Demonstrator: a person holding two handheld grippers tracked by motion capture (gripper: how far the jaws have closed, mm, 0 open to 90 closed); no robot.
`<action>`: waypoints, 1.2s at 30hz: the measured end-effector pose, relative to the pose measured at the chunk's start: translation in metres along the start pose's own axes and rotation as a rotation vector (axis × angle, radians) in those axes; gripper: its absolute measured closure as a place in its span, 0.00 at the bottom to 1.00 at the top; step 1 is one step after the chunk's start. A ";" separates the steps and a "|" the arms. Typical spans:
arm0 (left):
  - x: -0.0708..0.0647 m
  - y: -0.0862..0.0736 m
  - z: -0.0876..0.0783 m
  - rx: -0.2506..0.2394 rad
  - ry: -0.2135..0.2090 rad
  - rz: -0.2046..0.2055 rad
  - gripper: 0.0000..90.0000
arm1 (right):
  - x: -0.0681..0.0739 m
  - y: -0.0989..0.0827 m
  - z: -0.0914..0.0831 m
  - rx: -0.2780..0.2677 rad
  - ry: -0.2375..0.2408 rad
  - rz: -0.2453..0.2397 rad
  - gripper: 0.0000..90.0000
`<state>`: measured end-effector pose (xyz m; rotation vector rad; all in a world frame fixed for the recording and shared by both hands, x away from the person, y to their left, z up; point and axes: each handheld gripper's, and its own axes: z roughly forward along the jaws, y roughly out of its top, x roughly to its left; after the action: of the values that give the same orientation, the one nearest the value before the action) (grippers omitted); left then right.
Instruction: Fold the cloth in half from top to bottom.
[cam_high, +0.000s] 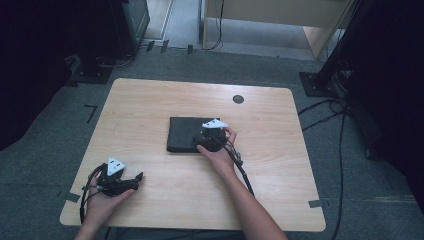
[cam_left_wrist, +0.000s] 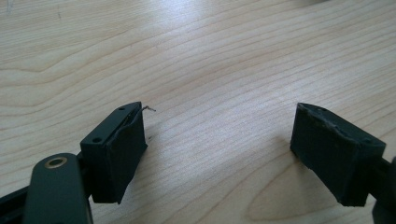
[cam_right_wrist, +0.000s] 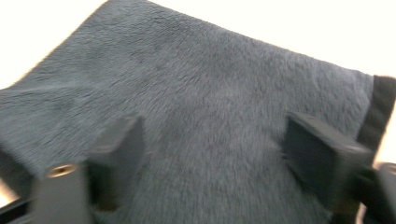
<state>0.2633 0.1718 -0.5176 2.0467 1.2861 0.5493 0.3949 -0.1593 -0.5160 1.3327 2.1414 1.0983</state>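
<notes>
A dark grey folded towel (cam_high: 185, 134) lies flat in the middle of the wooden table (cam_high: 145, 100). My right gripper (cam_high: 206, 139) hovers over the towel's right part, held from the front by a hand. In the right gripper view its jaws stand wide apart above the fuzzy towel (cam_right_wrist: 210, 102), and nothing is pinched between them (cam_right_wrist: 212, 156). My left gripper (cam_high: 136, 178) rests in a hand near the table's front left corner, pointing right. Its jaws are open over bare wood (cam_left_wrist: 217, 144), well away from the towel.
A small black round cap (cam_high: 238, 99) sits in the tabletop near the back edge. Cables (cam_high: 336, 150) run over the floor to the right of the table. Dark stands (cam_high: 320, 75) are behind the back corners.
</notes>
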 end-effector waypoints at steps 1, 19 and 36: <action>0.000 0.000 0.000 0.000 0.000 -0.003 0.20 | -0.003 -0.001 -0.004 0.002 0.018 0.001 0.16; 0.002 0.001 0.001 0.000 0.025 -0.030 0.18 | -0.066 -0.067 -0.121 0.010 -0.052 0.034 0.08; 0.004 0.001 0.001 0.002 0.032 -0.037 0.18 | -0.121 -0.135 -0.182 0.077 -0.181 0.133 0.07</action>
<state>0.2658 0.1748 -0.5174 2.0192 1.3413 0.5667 0.2527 -0.3731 -0.5185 1.5655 2.0053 0.9125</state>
